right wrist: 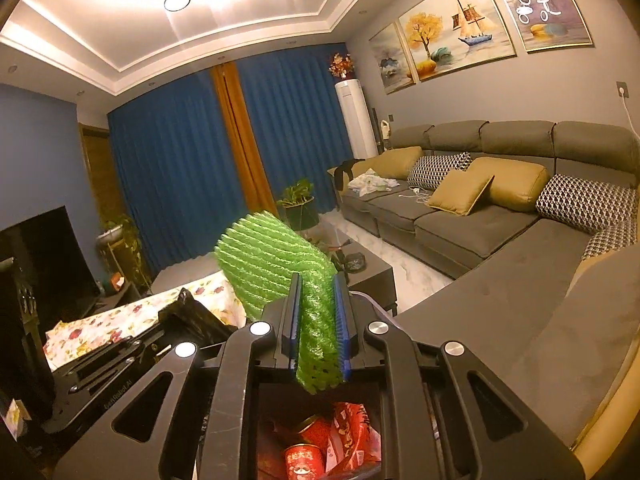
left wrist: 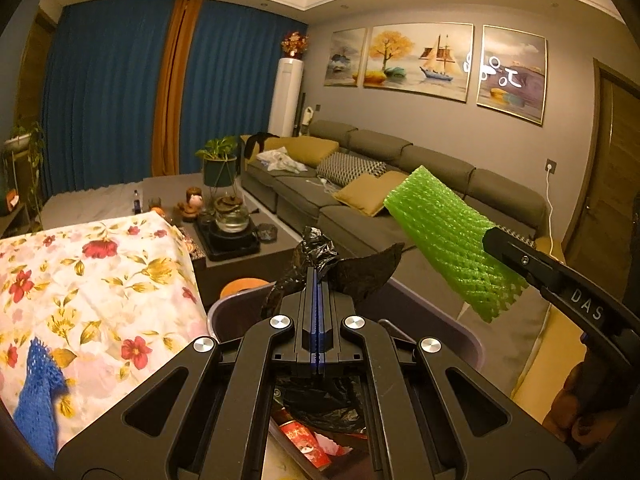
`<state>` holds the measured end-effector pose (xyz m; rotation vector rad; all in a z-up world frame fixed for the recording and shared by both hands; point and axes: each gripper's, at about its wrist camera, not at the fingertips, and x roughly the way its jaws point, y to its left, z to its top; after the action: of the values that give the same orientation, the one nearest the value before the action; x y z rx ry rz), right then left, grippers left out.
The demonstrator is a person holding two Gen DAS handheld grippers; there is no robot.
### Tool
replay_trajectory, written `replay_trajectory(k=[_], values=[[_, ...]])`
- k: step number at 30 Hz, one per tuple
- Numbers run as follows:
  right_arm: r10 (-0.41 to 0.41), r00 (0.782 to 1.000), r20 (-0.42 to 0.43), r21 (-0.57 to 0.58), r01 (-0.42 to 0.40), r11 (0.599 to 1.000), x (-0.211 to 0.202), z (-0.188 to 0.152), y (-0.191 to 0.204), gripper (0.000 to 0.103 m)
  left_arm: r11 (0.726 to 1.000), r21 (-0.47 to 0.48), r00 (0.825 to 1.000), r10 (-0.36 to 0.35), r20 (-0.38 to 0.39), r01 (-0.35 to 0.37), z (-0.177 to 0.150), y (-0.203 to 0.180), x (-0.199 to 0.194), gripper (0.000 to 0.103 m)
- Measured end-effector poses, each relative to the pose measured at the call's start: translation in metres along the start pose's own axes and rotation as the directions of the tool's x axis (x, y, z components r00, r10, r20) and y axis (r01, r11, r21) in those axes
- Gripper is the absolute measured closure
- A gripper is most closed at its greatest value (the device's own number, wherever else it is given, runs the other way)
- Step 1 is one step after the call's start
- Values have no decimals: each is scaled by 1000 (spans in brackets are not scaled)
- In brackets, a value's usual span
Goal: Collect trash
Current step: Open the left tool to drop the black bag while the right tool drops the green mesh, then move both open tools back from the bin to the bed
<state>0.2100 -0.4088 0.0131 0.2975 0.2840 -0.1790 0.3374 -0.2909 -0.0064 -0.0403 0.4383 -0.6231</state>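
Observation:
My left gripper [left wrist: 318, 276] is shut on the rim of a black trash bag [left wrist: 372, 276], which lines a purple-grey bin [left wrist: 224, 308] below it. Red wrappers [left wrist: 304, 440] and a red can [right wrist: 304, 460] lie inside the bin. My right gripper [right wrist: 318, 280] is shut on a green foam net sleeve [right wrist: 268, 256], pinched near its lower end, with the rest sticking up and forward above the bin. From the left wrist, this sleeve [left wrist: 440, 232] and the right gripper [left wrist: 504, 240] sit at the right. A blue foam net [left wrist: 36, 388] lies on the floral cloth [left wrist: 100, 280].
A grey sofa [right wrist: 480, 240] with cushions wraps the right side. A dark coffee table [left wrist: 240, 240] with a tea set and a potted plant stands beyond the bin. In the right wrist view, a TV [right wrist: 44, 264] is at the left.

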Motion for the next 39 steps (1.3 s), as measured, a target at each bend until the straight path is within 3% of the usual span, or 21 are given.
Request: replay_trajectory(k=[1, 3, 4, 5, 11, 16, 21, 28, 33, 39], values=[[0, 1000, 1, 1, 0, 1000, 1, 1, -2, 80, 1000, 1, 1000, -3, -3, 3, 0, 2, 0, 102], [-7, 1000, 0, 2, 7, 1000, 3, 2, -3, 71, 1000, 11, 1000, 8, -19, -7, 1, 3, 1, 87], [-9, 1000, -2, 4, 9, 1000, 3, 2, -3, 65, 1000, 12, 1000, 17, -25, -17, 0, 4, 1, 65], [-14, 1000, 1, 8, 14, 1000, 2, 2, -4, 53, 1000, 4, 999, 23, -26, -22, -1, 7, 0, 41], [-29, 1000, 4, 12, 29, 999, -5, -1, -3, 37, 998, -15, 998, 55, -14, -55, -6, 22, -14, 22], [-34, 999, 18, 2, 34, 999, -17, -5, 4, 28, 994, -18, 994, 106, 11, -106, -9, 32, -36, 14], [-16, 1000, 17, -5, 16, 1000, -27, -9, 17, 18, 989, -22, 989, 146, 24, -145, -13, 44, -64, 12], [44, 999, -2, -46, -44, 998, -37, -17, 55, 16, 965, -37, 965, 261, 29, -260, -25, 81, -112, 12], [97, 994, -44, -83, -100, 991, -33, -30, 97, 16, 924, -73, 924, 380, 48, -376, -33, 124, -155, 12], [150, 979, -134, -138, -169, 976, -18, -54, 154, 16, 852, -107, 854, 518, 39, -512, -46, 185, -202, 12]])
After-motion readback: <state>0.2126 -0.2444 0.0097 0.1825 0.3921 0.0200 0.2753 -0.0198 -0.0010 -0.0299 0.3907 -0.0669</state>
